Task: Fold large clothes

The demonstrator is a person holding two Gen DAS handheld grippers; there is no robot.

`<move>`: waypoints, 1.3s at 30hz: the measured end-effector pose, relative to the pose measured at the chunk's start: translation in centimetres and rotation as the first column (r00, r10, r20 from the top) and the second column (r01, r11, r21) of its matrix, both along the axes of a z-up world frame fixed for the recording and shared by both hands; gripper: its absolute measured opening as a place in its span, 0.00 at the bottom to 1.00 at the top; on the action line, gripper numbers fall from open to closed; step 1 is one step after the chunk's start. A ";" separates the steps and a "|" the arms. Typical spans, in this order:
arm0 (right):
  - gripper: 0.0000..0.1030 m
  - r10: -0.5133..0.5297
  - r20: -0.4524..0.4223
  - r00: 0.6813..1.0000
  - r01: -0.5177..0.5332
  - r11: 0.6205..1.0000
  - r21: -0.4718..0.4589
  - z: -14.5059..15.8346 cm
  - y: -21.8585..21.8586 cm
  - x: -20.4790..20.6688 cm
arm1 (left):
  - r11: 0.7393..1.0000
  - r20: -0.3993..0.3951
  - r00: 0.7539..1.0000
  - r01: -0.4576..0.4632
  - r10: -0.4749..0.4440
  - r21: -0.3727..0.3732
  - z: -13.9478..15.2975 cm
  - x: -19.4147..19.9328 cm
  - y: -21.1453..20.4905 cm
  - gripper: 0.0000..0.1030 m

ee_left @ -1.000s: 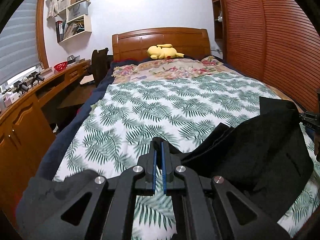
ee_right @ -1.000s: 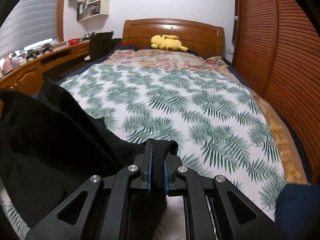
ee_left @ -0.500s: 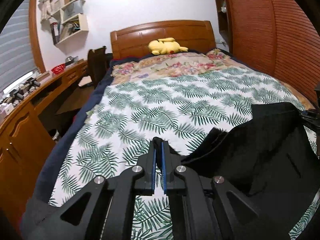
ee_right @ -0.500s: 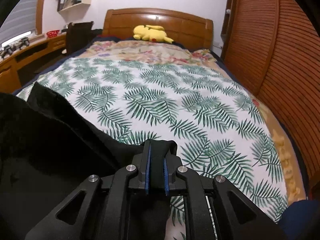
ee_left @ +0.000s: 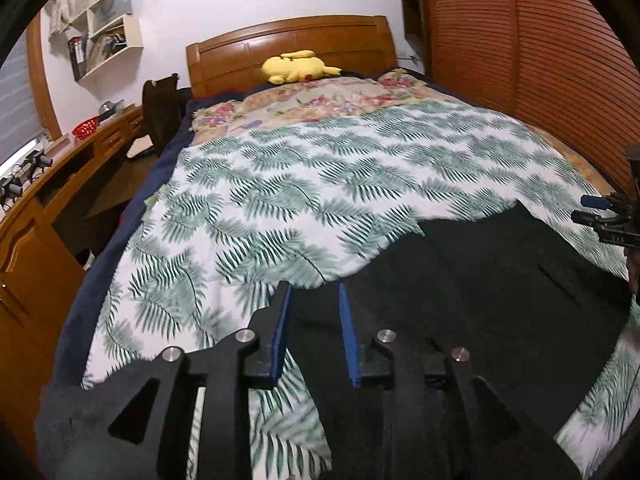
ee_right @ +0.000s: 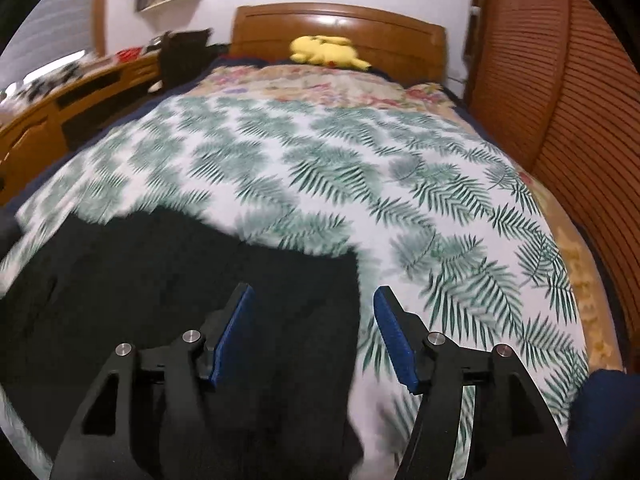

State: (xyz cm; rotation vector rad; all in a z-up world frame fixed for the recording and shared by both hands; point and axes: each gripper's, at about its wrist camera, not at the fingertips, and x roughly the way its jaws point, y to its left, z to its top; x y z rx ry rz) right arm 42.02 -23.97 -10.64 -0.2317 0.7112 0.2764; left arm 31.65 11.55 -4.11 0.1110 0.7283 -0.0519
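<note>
A large black garment (ee_left: pixel 480 292) lies spread flat on the leaf-print bedspread (ee_left: pixel 320 184). My left gripper (ee_left: pixel 312 292) is open, its blue pads apart over the garment's near left edge. My right gripper (ee_right: pixel 312 296) is open over the garment's right edge (ee_right: pixel 160 280), holding nothing. The right gripper also shows at the far right of the left wrist view (ee_left: pixel 608 216). The garment's near part is hidden under both grippers.
A yellow plush toy (ee_left: pixel 296 68) lies by the wooden headboard (ee_left: pixel 288 40). A wooden desk (ee_left: pixel 40 200) runs along the left with a dark chair (ee_left: pixel 160 108). A slatted wooden wardrobe (ee_left: pixel 540 60) stands on the right. Dark cloth (ee_left: pixel 68 420) lies at the near left corner.
Both grippers were shut on the black garment and held it up; now both have opened and the garment has dropped flat onto the bedspread.
</note>
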 end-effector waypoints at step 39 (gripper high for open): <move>0.76 0.022 -0.124 0.992 -0.007 0.993 0.116 -7.1 -5.5 -14.1 | 0.995 -0.210 0.975 -0.084 0.072 -0.047 -11.5 -13.5 -0.8 0.34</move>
